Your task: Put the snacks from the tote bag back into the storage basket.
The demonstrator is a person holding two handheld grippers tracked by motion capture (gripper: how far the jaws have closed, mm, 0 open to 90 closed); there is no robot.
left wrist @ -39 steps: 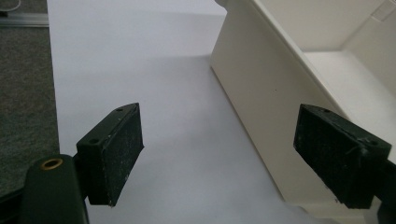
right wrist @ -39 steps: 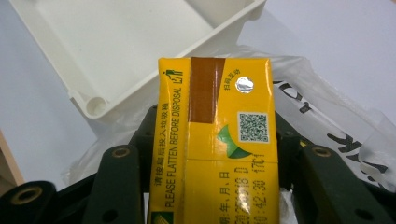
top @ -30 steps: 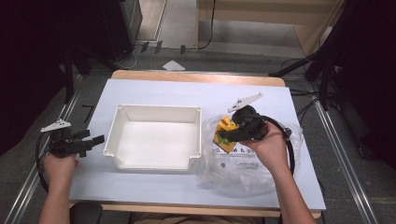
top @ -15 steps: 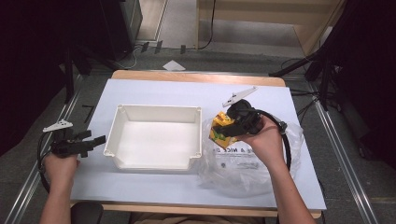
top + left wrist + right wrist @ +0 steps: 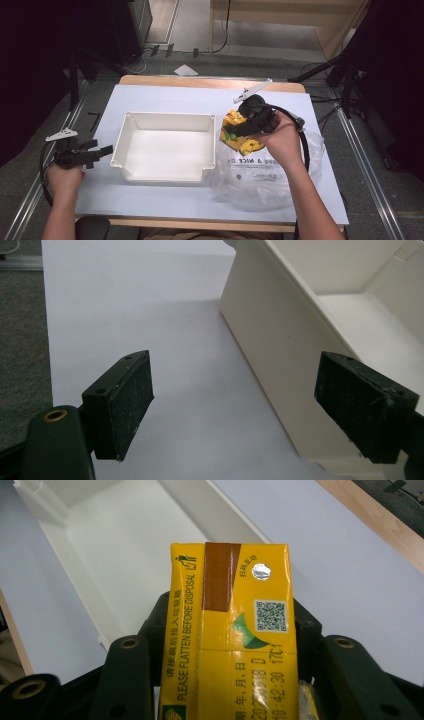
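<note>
A yellow drink carton [image 5: 230, 630] with a brown stripe and a foil straw hole sits clamped between the jaws of my right gripper [image 5: 227, 645]. In the high view that carton [image 5: 235, 132] hangs above the table beside the right wall of the white tray [image 5: 167, 172], with my right gripper [image 5: 240, 129] shut on it. My left gripper [image 5: 102, 148] rests at the table's left edge, open, jaws pointing at the tray. In the left gripper view its black pads [image 5: 125, 402] stand wide apart and hold nothing, with the tray's outer wall [image 5: 280, 345] just ahead.
A crumpled clear plastic bag [image 5: 260, 175] with printed text lies under my right forearm at the table's right front. A black cable [image 5: 300, 135] loops from the right gripper. The tray's inside holds nothing. Bare white table [image 5: 150, 305] lies left of the tray.
My right gripper has lifted the yellow carton up and slightly away from the plastic bag, toward the tray's right rim. The left gripper has stayed where it was.
</note>
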